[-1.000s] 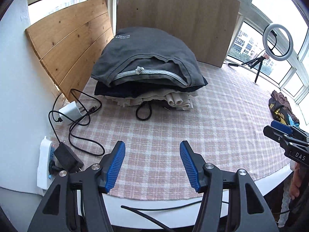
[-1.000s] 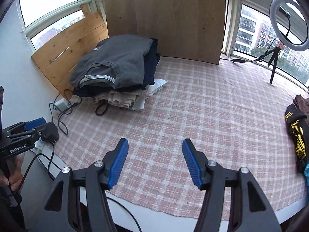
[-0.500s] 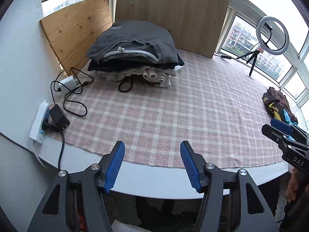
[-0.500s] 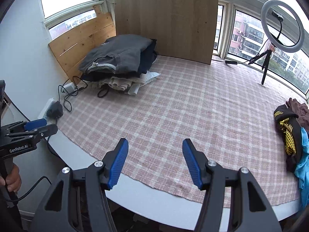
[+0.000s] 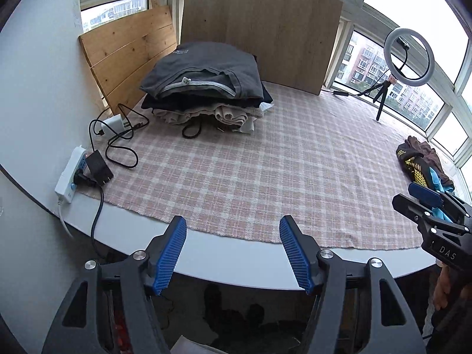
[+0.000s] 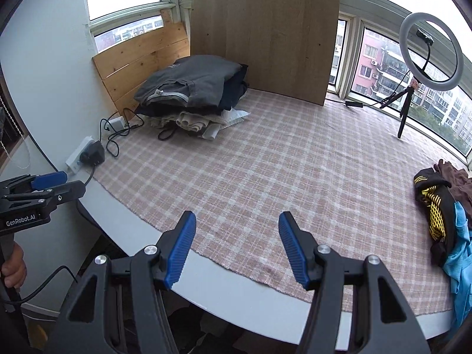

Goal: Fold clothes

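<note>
Both grippers off the table, at its near edge, holding nothing. Left gripper (image 5: 233, 250) jaws spread wide, blue pads hanging over the white table rim (image 5: 236, 253) just short of the plaid cloth (image 5: 265, 171). Right gripper (image 6: 237, 246) also spread wide, tips over the cloth's frayed near hem; it shows at the right edge of the left view too.

Folded stack of clothes (image 5: 206, 85) sits far left, up against the pine board (image 5: 126, 56) and close to the tall wood panel (image 5: 259, 26); grey zip garment on top, dark and beige layers under it. Unfolded pile (image 6: 442, 206) (black-yellow, brown, bright blue) lies at the cloth's right edge, blue piece draping over the rim.

Middle of the cloth is bare plaid between stack and pile. Left margin crowded: power strip (image 5: 70, 177) with black adapter at the cloth's corner, white charger (image 5: 113, 124) and looped black cables near the stack. Ring light (image 6: 427, 53) on tripod at back right by the windows.
</note>
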{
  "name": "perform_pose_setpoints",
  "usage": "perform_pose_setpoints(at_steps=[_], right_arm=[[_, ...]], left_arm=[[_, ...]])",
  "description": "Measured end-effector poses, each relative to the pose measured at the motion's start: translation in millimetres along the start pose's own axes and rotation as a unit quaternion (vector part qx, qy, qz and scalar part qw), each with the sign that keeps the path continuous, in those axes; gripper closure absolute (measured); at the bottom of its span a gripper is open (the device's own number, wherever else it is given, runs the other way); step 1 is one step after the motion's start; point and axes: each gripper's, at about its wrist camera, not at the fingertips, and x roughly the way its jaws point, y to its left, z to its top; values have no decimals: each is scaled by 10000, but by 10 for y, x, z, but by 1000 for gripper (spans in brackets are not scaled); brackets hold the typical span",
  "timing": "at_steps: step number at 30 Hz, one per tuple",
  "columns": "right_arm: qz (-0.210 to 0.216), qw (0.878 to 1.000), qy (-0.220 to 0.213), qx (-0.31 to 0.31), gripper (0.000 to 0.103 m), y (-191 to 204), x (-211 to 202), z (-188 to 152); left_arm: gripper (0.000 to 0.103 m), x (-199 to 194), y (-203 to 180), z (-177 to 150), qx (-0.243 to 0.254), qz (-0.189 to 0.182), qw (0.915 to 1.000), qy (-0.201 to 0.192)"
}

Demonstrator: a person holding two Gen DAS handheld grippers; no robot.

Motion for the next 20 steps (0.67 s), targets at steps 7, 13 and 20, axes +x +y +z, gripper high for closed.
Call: perform_pose_setpoints(at_steps=[7,13,20], right_arm=[[29,10000,-19,-24,45,5,-18,-9],[34,10000,-5,-28,45,4,0,-4],[47,10000,47,-26,45,-26,55,-2]], left_arm=[[40,-34,-9,-4,7,42,10000,-75],[40,-44,-29,11,-3,41,9999,-131],[40,-42,-44,55,48,111,9997,-223]])
